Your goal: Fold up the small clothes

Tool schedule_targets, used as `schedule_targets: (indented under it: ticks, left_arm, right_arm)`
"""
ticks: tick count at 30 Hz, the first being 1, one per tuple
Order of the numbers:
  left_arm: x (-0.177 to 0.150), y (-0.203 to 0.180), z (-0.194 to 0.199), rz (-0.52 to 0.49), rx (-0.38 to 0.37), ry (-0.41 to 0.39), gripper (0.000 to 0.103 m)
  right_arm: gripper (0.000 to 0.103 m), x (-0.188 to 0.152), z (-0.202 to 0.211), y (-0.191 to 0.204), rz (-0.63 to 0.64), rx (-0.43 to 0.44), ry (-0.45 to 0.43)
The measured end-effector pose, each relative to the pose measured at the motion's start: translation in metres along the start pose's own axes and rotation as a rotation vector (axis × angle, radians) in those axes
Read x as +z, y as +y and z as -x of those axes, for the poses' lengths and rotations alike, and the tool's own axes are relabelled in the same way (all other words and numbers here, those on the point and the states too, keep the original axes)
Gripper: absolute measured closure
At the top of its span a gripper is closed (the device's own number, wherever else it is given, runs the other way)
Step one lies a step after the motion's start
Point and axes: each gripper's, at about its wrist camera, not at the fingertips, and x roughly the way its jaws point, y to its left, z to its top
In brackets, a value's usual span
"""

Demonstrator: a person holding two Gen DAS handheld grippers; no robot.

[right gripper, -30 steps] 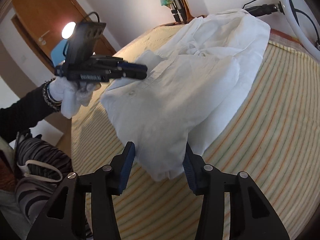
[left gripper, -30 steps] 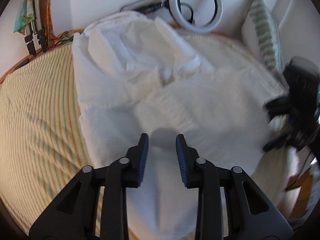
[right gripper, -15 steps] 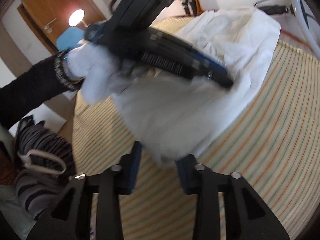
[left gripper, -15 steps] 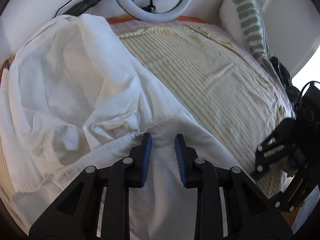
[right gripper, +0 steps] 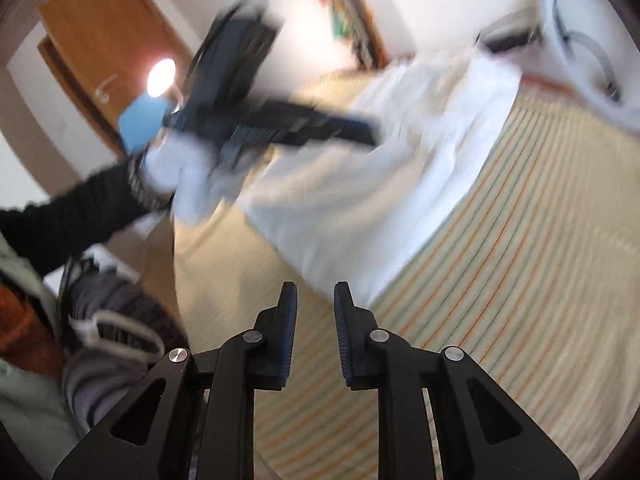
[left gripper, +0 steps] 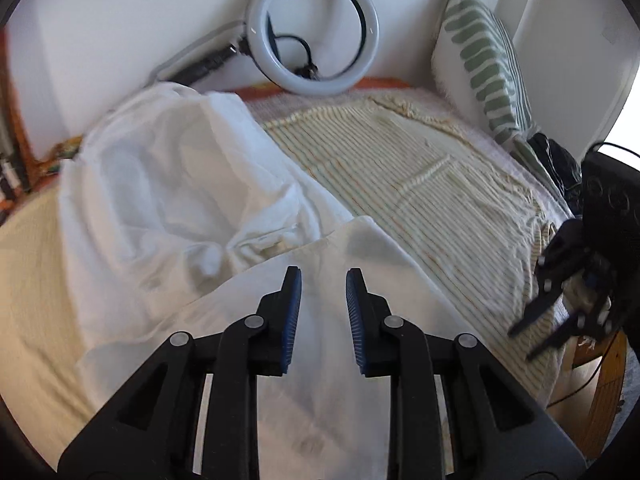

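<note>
shirt: white shirt (left gripper: 168, 184) lies crumpled on the bed (left gripper: 432, 184), bulk bunched toward the head edge by the wall, one flap spread out toward the near edge
shirt edge: in the right wrist view its near corner (right gripper: 360, 240) ends just ahead of the right tongs, on the striped cover
left gripper (left gripper: 323, 276): hovers over the near flap, jaws narrow with a gap between the blue pads; cloth seen through the gap, pads not pressing on it
right gripper (right gripper: 316, 292): over the striped cover near the bed's side edge, jaws closing, narrow gap, nothing between them; shirt corner near the tips but apart
left hand (right gripper: 180, 176): white glove, black sleeve, carries the left tool above the shirt; heavily blurred
right tool from left view: black, at the bed's right edge (left gripper: 576, 280), blurred, jaw state not readable there
ring light (left gripper: 316, 28): leans on the wall at the head edge, just behind the shirt
pillow (left gripper: 480, 60): green-striped, upright in the head-right corner
door (right gripper: 104, 52): wooden, beyond the bed's far side, bright lamp (right gripper: 160, 76) in front of it
</note>
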Motion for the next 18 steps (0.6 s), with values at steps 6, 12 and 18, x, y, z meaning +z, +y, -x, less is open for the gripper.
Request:
schedule_targets:
  ticks: [6, 12, 18]
  left_arm:
    - [-0.043, 0.032, 0.038, 0.068, 0.116, -0.033, 0.08]
    - [-0.069, 0.071, 0.034, 0.121, 0.218, -0.023, 0.08]
    - [-0.081, 0.088, 0.021, 0.111, 0.195, 0.013, 0.08]
  right_arm:
    - [0.086, 0.04, -0.036, 0.018, 0.044, -0.184, -0.029]
    - [0.09, 0.049, -0.082, -0.027, -0.07, -0.371, 0.071]
    - [0.086, 0.058, -0.085, -0.032, -0.079, -0.369, 0.127]
